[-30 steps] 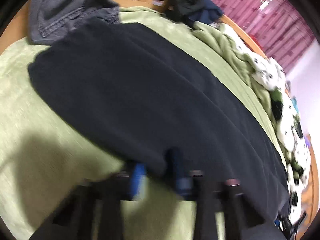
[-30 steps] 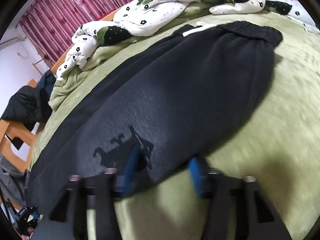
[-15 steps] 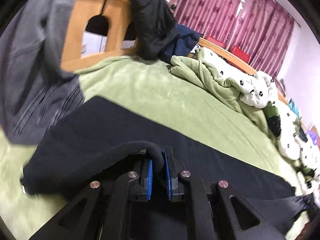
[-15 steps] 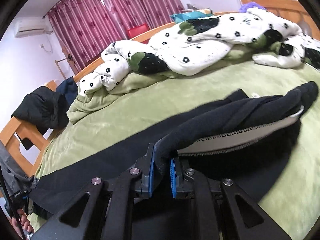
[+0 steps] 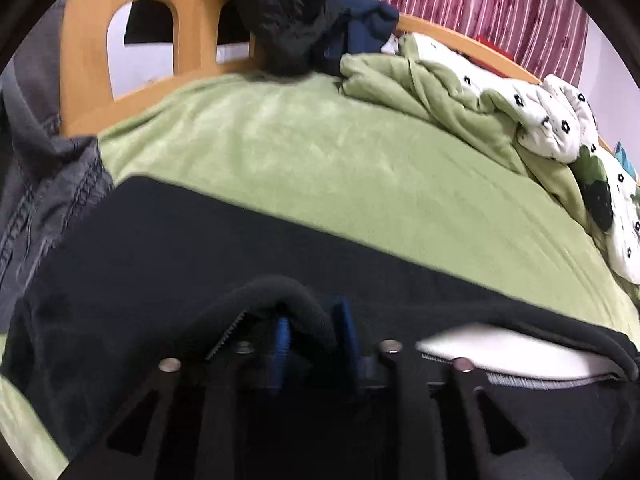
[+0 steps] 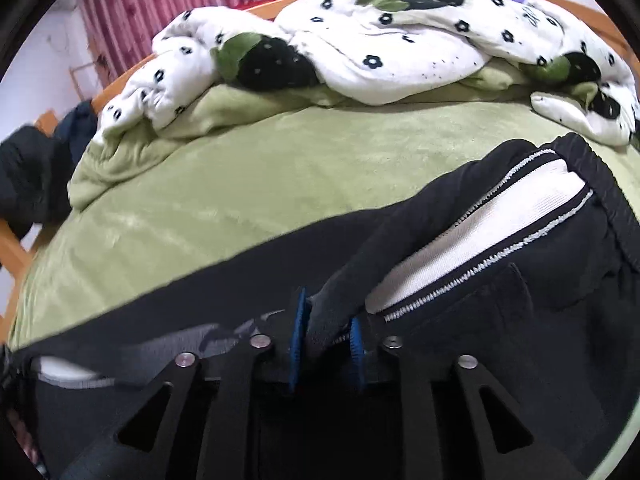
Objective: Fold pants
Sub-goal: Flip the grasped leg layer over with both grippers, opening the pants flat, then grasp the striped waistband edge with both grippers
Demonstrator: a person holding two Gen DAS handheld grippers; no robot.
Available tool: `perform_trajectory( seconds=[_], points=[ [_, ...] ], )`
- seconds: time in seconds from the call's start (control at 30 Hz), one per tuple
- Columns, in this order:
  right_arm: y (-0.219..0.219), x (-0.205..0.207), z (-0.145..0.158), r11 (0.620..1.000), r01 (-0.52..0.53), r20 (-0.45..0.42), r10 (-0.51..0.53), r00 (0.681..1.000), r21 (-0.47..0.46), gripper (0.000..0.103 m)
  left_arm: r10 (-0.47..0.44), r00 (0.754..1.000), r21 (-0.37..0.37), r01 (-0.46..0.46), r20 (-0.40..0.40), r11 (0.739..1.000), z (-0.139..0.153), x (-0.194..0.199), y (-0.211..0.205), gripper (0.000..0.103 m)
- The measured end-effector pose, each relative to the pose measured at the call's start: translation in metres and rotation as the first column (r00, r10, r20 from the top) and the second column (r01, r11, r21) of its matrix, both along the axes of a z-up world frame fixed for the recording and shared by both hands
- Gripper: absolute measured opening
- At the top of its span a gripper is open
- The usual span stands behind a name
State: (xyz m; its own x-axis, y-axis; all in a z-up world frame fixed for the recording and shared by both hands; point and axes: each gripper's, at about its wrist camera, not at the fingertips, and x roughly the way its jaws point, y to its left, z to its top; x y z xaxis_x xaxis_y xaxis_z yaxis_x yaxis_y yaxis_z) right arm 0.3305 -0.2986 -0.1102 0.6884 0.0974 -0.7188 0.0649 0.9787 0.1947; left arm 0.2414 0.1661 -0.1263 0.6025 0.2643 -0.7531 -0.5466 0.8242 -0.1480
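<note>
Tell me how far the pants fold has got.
Done: both tools grip the near edge of the black pants. In hand: left tool and right tool lift that edge, exposing white lining. Left: laying it across over the green blanket.

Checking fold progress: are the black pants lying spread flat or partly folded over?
Partly folded. Both grippers, left and right, pinch a raised edge of the black pants, exposing the white inner lining.

One pants (image 5: 168, 248), two tools (left (image 5: 314, 334), right (image 6: 326, 328)), one quilt (image 6: 400, 48).
</note>
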Motion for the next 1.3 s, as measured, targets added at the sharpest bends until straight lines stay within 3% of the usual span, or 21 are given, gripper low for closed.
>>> perform_trajectory(
  seconds=[0.03, 0.07, 0.1, 0.3, 0.5, 0.67, 0.77, 0.97, 1.03, 1.13, 1.17, 1.3],
  points=[
    [-0.001, -0.013, 0.006, 1.000, -0.031, 0.012, 0.031, 0.999, 0.002, 0.039, -0.001, 1.000, -0.006, 0.001, -0.007, 1.000, 0.003, -0.009, -0.004, 0.043],
    [-0.003, -0.023, 0.010, 0.999, -0.045, 0.021, 0.045, 0.999, -0.007, 0.043, -0.010, 1.000, -0.011, 0.010, 0.001, 1.000, 0.007, -0.018, -0.008, 0.062],
    [-0.005, -0.036, 0.015, 0.998, -0.059, 0.029, 0.060, 0.998, -0.024, 0.050, -0.022, 1.000, -0.024, 0.022, 0.020, 0.999, 0.011, -0.028, -0.012, 0.071],
    [-0.031, -0.112, 0.027, 0.988, -0.105, -0.007, 0.105, 0.994, -0.110, 0.056, -0.060, 0.996, -0.134, 0.068, 0.065, 0.989, 0.017, -0.110, -0.034, 0.072],
    [-0.081, -0.157, -0.001, 0.999, -0.048, -0.089, 0.050, 0.995, 0.018, 0.056, -0.030, 0.994, -0.317, 0.061, 0.100, 0.946, -0.013, -0.184, -0.035, 0.072],
    [-0.111, -0.158, -0.041, 0.972, 0.058, -0.137, -0.026, 0.990, 0.229, 0.056, -0.005, 0.994, -0.389, 0.048, 0.110, 0.920, -0.036, -0.182, -0.024, 0.071],
    [-0.117, -0.149, -0.045, 0.957, 0.084, -0.113, -0.054, 0.992, 0.277, 0.056, 0.014, 0.992, -0.389, 0.035, 0.124, 0.921, -0.039, -0.168, -0.015, 0.071],
    [-0.128, -0.108, -0.051, 0.944, 0.121, -0.097, -0.095, 0.991, 0.307, 0.052, -0.014, 0.993, -0.328, 0.052, 0.117, 0.943, -0.039, -0.126, -0.005, 0.066],
    [-0.127, -0.094, -0.050, 0.947, 0.137, -0.101, -0.112, 0.989, 0.290, 0.040, 0.009, 0.993, -0.332, 0.029, 0.114, 0.943, -0.038, -0.116, 0.002, 0.061],
    [-0.134, -0.081, -0.056, 0.924, 0.177, -0.111, -0.148, 0.983, 0.340, 0.021, 0.066, 0.993, -0.352, -0.028, 0.094, 0.935, -0.040, -0.110, 0.013, 0.032],
    [-0.137, -0.080, -0.055, 0.919, 0.186, -0.114, -0.155, 0.981, 0.348, 0.019, 0.074, 0.994, -0.362, -0.040, 0.080, 0.931, -0.040, -0.109, 0.016, 0.020],
    [-0.143, -0.095, -0.032, 0.915, 0.173, -0.088, -0.151, 0.985, 0.363, 0.010, 0.081, 0.993, -0.394, -0.042, 0.083, 0.918, -0.033, -0.118, 0.016, 0.012]
  ],
)
